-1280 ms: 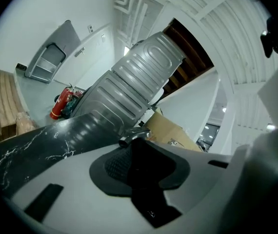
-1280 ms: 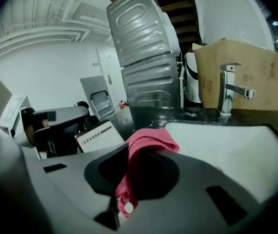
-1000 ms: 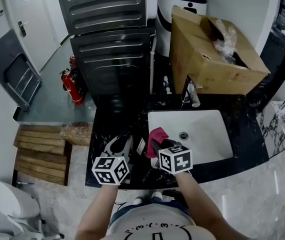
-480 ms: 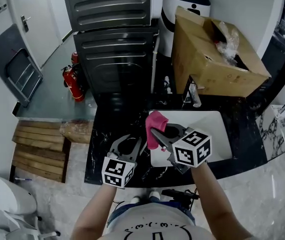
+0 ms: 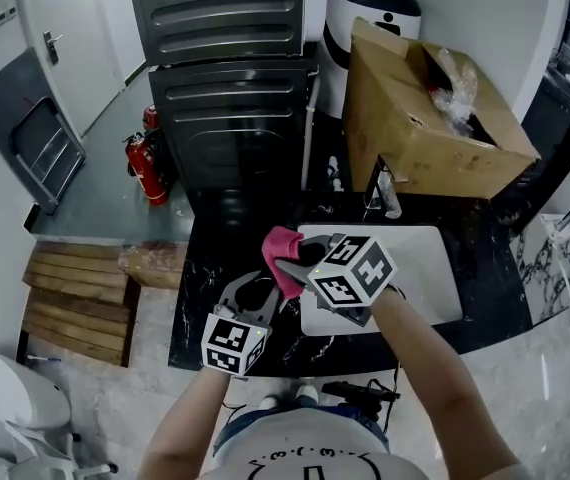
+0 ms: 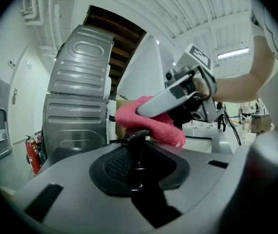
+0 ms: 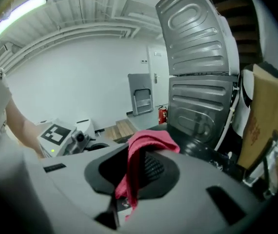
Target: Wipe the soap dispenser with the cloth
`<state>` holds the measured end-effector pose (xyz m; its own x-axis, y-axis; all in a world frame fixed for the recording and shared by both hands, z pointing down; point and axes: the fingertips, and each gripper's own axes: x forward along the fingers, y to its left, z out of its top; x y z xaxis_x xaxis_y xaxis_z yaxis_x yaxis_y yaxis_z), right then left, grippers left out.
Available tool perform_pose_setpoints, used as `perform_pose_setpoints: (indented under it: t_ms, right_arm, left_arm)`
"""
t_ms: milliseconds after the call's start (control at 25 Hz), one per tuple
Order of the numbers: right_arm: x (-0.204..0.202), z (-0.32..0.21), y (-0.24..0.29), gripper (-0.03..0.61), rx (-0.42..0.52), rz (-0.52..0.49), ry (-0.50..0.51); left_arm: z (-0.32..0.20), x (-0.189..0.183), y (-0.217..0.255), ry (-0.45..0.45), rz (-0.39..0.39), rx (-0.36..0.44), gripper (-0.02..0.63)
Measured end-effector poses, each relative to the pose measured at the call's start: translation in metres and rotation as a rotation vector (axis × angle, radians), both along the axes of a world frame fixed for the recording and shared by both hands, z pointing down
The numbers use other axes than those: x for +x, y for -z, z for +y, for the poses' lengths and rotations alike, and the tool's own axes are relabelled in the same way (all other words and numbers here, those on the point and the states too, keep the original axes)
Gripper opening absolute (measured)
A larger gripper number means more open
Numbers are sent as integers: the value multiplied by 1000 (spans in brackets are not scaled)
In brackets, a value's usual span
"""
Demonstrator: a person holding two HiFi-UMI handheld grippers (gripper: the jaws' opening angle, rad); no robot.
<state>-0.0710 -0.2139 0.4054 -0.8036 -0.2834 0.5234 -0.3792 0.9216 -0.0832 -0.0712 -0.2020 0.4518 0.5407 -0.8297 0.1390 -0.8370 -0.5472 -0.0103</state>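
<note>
Left gripper view: pink cloth right at the pump head, and the wipe looks barely begun!
The left gripper (image 6: 138, 168) is clamped round the black soap dispenser (image 6: 138, 146), holding it over the dark counter (image 5: 203, 268) just beside the white sink (image 5: 420, 268). The right gripper (image 5: 293, 268) pinches the cloth (image 6: 170, 133) tight and lays it against the pump top, touching by the look of it. Both grasps are made. I'd judge the rubbing of the head and the body is yet to come.

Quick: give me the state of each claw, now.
Left claw: closed on the soap dispenser.
Right claw: closed on the pink cloth.
</note>
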Motion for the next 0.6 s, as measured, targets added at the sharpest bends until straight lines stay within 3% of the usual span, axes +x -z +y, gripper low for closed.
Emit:
perform_pose_setpoints:
  t_ms: [240,440,600]
  right_arm:
    - [-25,-22,-4,49,27,77,-24]
    - [-43,-1,0,49,130,155,121]
    - [-47,33,1,48,94,170,280]
  left_arm:
    - [0,0,-1,-1,1,-1,92]
    - [0,1,-1,0,3,3,92]
    - [1,0,-1,-3,6,3,92]
